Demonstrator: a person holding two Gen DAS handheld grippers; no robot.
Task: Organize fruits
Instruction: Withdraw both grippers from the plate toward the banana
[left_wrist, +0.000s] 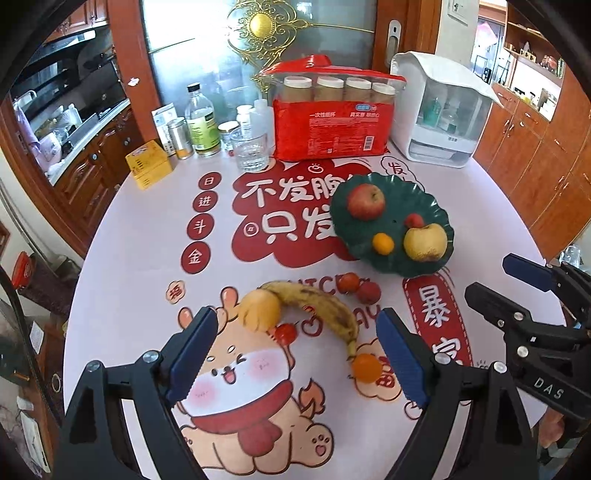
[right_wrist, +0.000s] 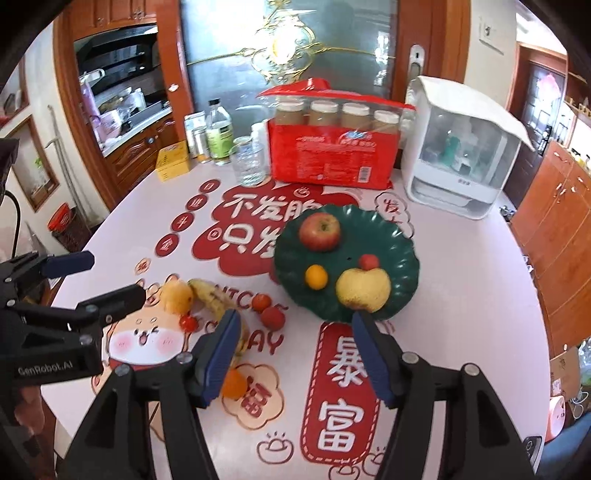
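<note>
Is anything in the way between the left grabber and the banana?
No, nothing visible blocks it. The left gripper is open, with the banana lying just ahead between its fingers. A yellow fruit and a small red fruit touch the banana on its left, and an orange sits at its tip.

The round table (left_wrist: 122, 295) carries a pale pink cover printed with red cloud-shaped panels, white Chinese characters and a cream cartoon dog in a red scarf. The scalloped plastic plate (left_wrist: 432, 206) is dark green. On it lie a red apple (left_wrist: 365, 202) with yellow flecks, a yellow pear (left_wrist: 424, 242), a small orange citrus (left_wrist: 382, 244) and a small red fruit (left_wrist: 414, 220). The banana (left_wrist: 325, 302) is yellow with dark brown speckles. The cup package (left_wrist: 330, 127) at the table's far edge is red with white lettering. The box (left_wrist: 149, 164) near the far left edge is yellow. Both grippers' fingers (left_wrist: 194, 354) (right_wrist: 218, 356) are black with blue ribbed pads.
</note>
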